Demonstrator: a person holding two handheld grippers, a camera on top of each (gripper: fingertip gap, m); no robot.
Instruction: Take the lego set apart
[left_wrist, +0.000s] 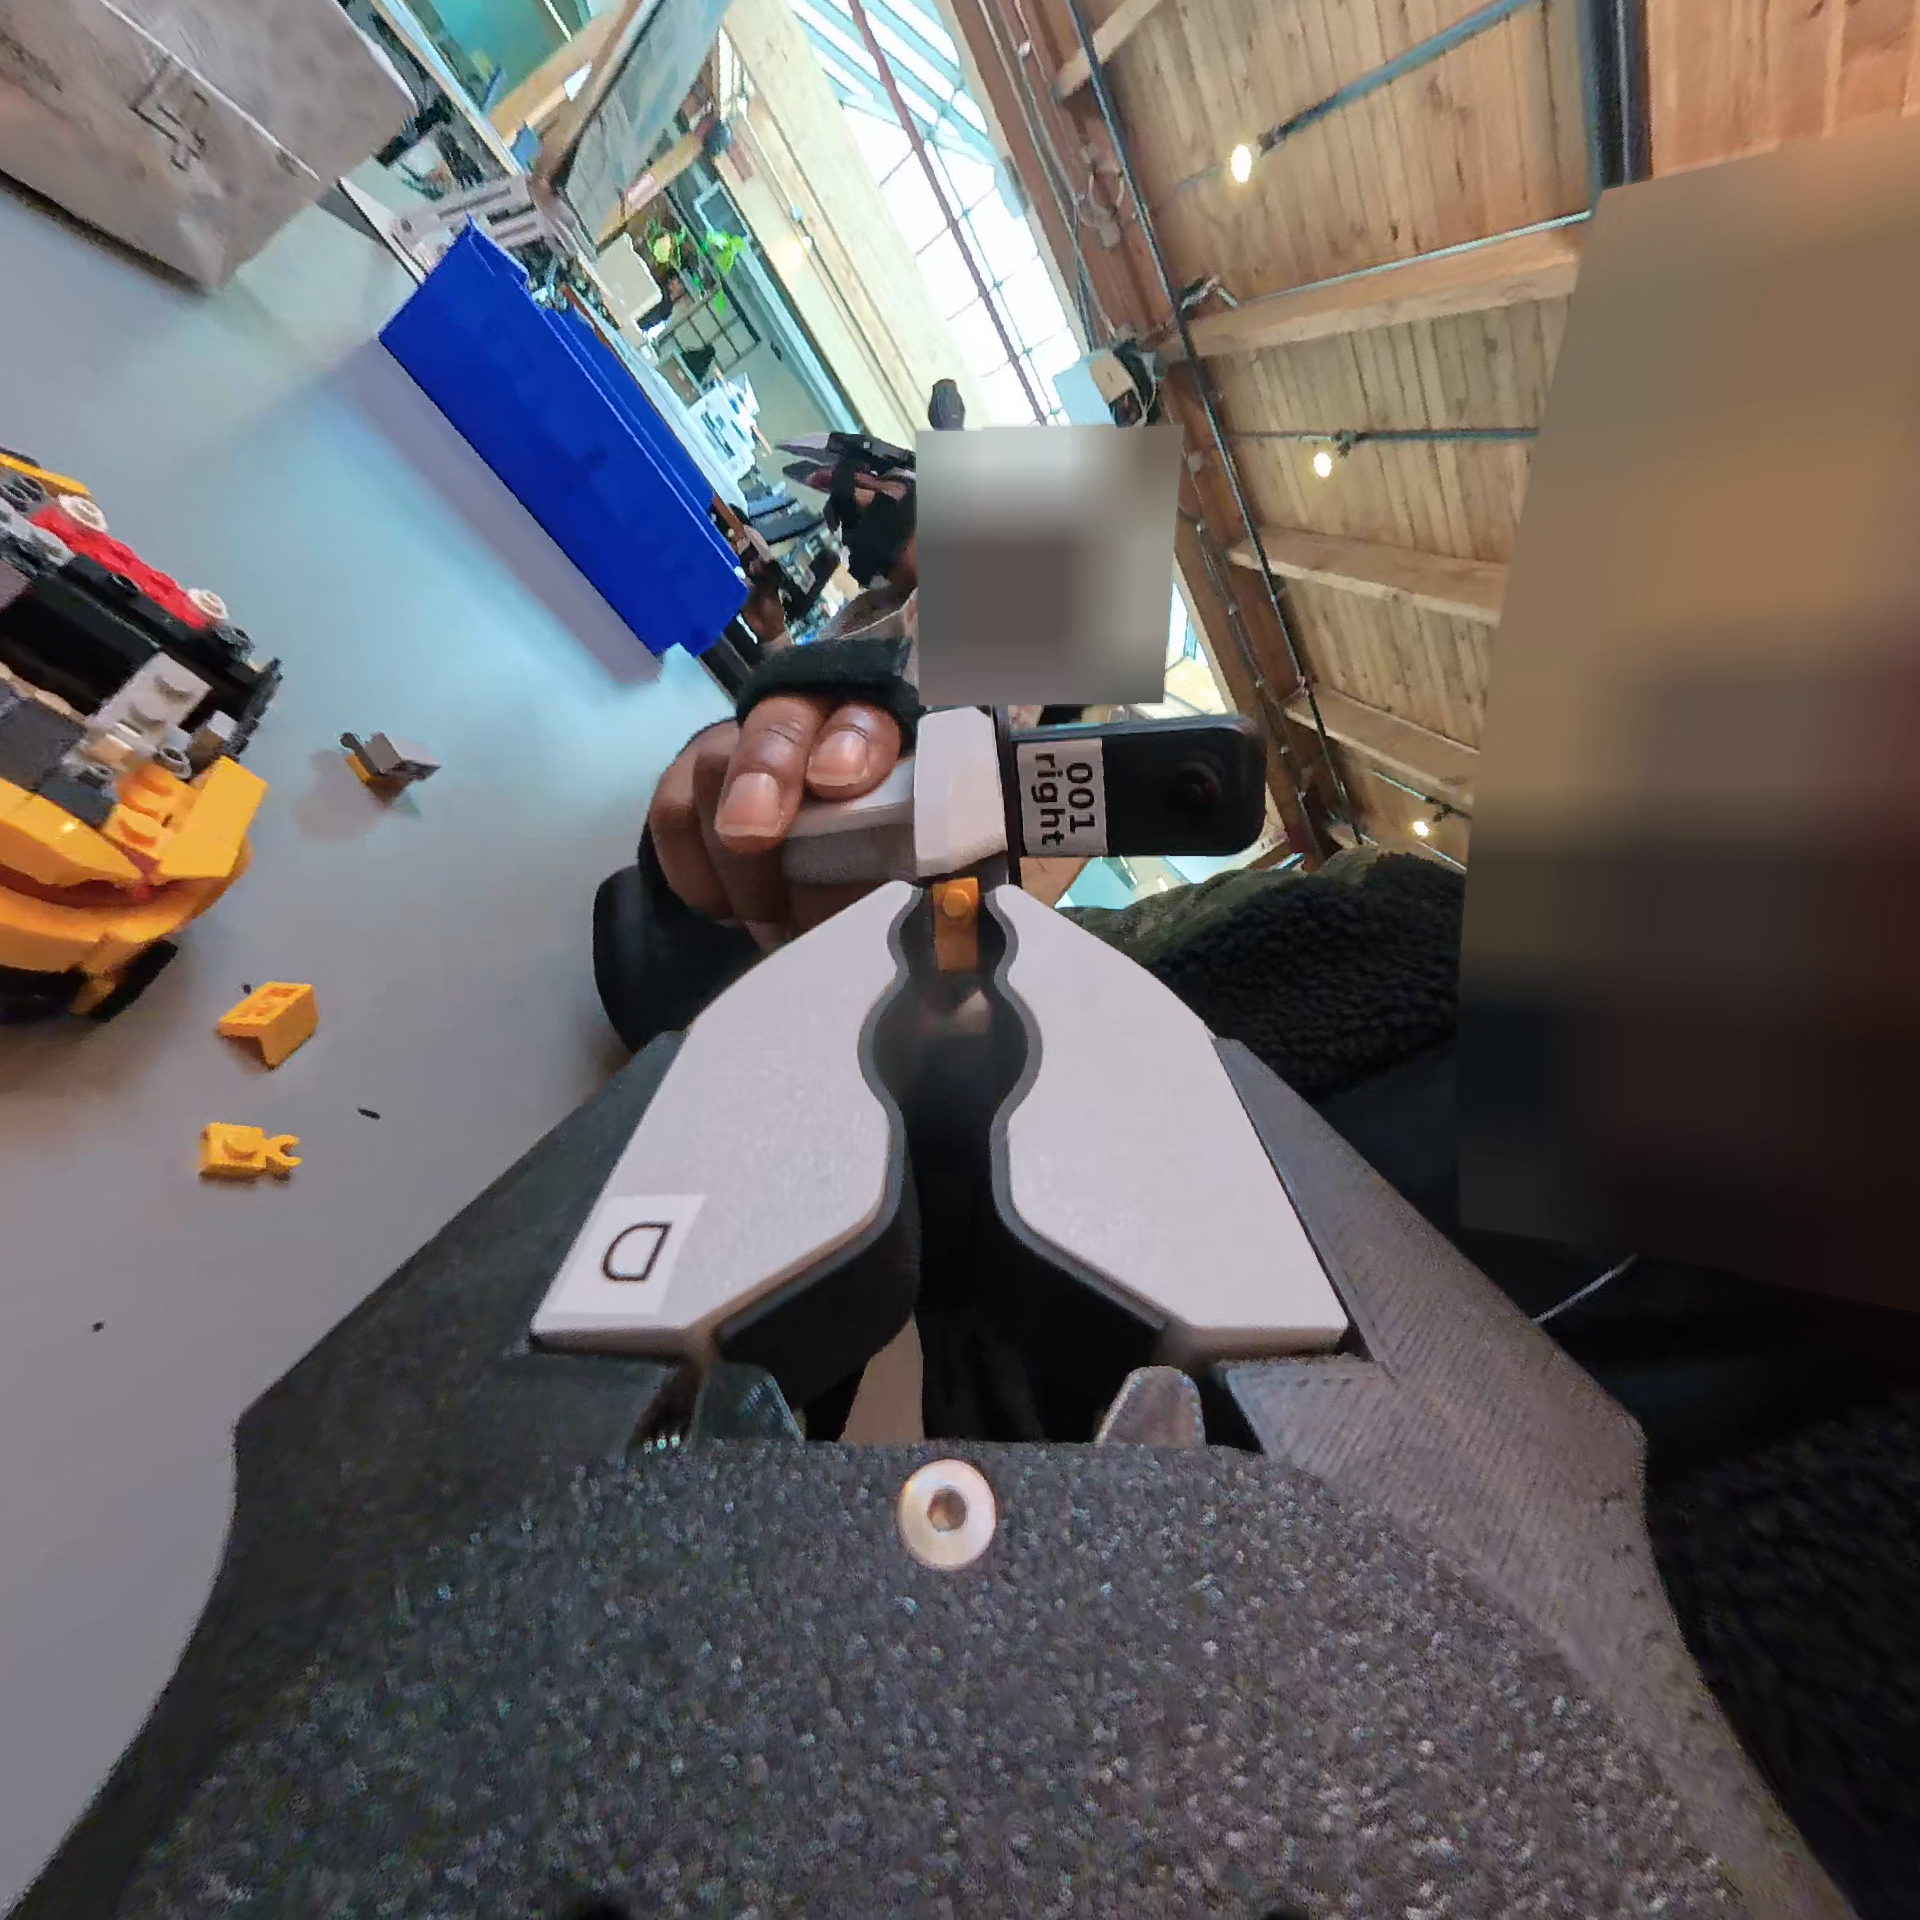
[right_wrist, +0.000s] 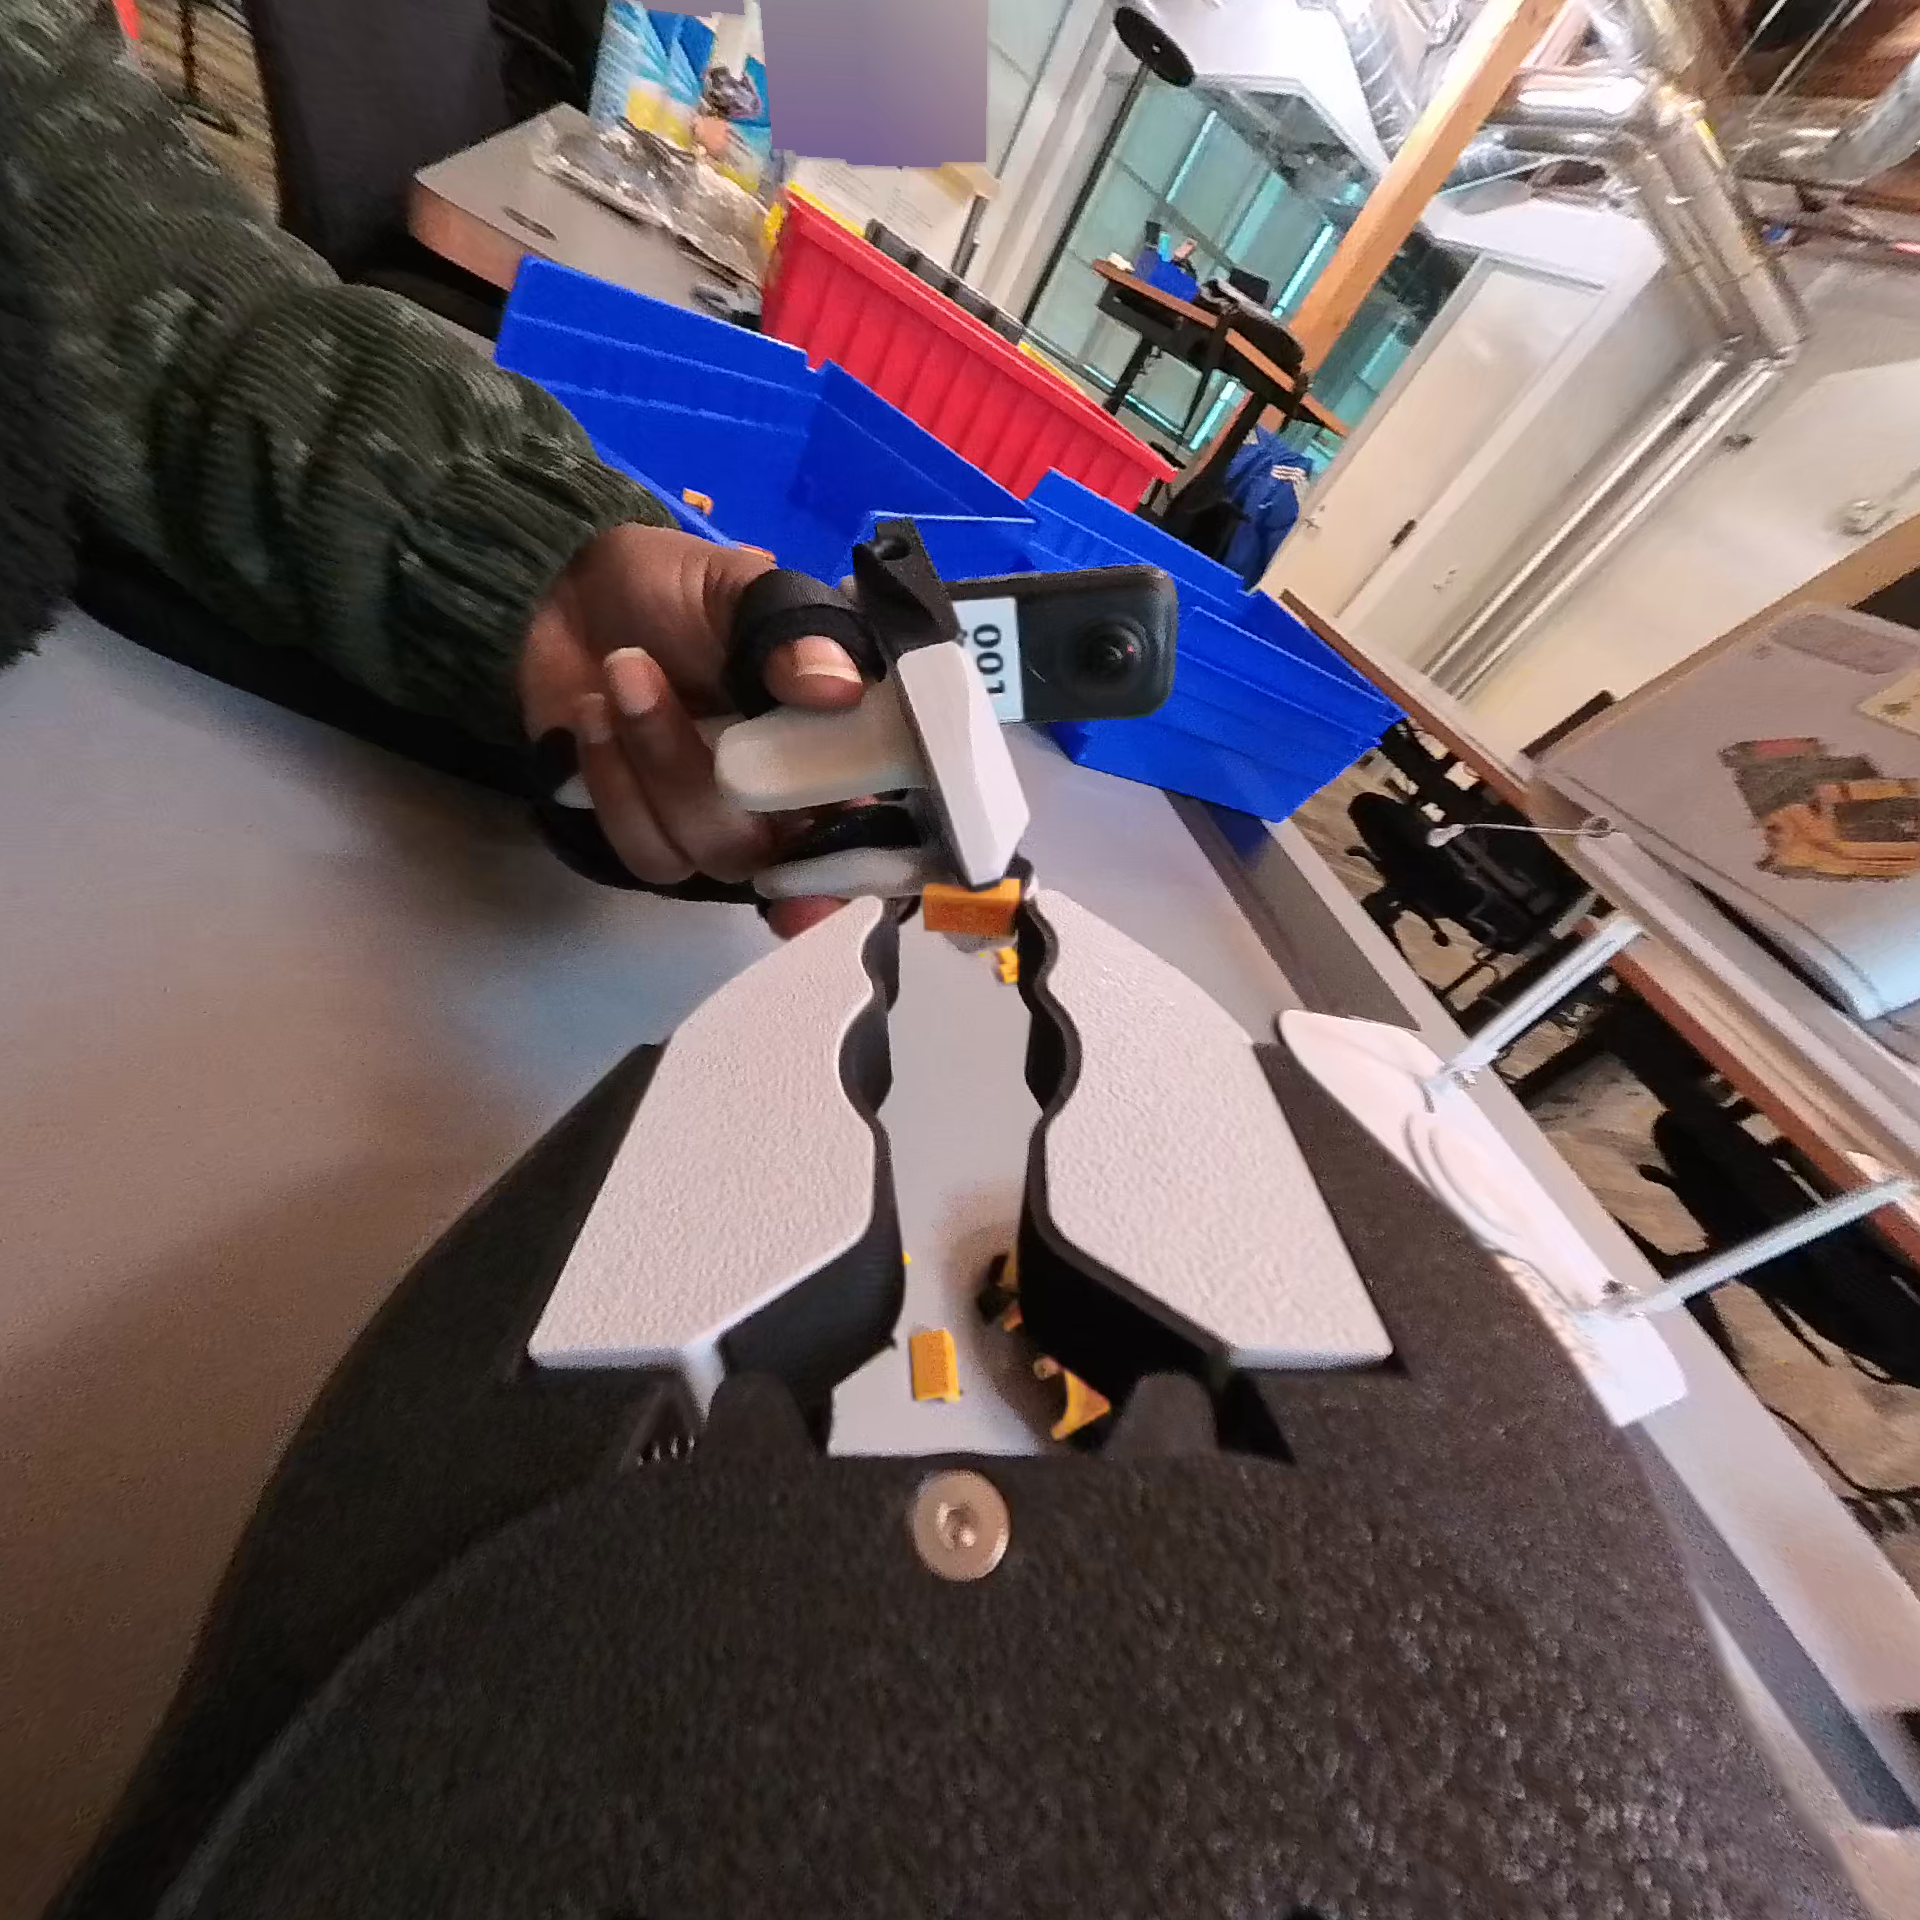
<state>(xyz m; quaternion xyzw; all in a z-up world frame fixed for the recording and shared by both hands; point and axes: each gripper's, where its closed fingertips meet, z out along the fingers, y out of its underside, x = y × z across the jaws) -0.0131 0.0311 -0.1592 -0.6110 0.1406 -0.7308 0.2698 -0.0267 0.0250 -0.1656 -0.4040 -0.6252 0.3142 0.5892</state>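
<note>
We hold a small orange lego piece (left_wrist: 955, 914) between both tongs, above the grey worktop (left_wrist: 312, 499). Our left tongs (left_wrist: 954, 909) are pressed on it from one side, and our right tongs (right_wrist: 966, 914) pinch the same piece from the other side. The yellow and black lego set (left_wrist: 104, 748) stands on the worktop, well apart from the piece, and near the set lie three loose bits (left_wrist: 268, 1020)

Bright daylight from windows, soft shadows, fisheye-warped edges, slight blur.
</note>
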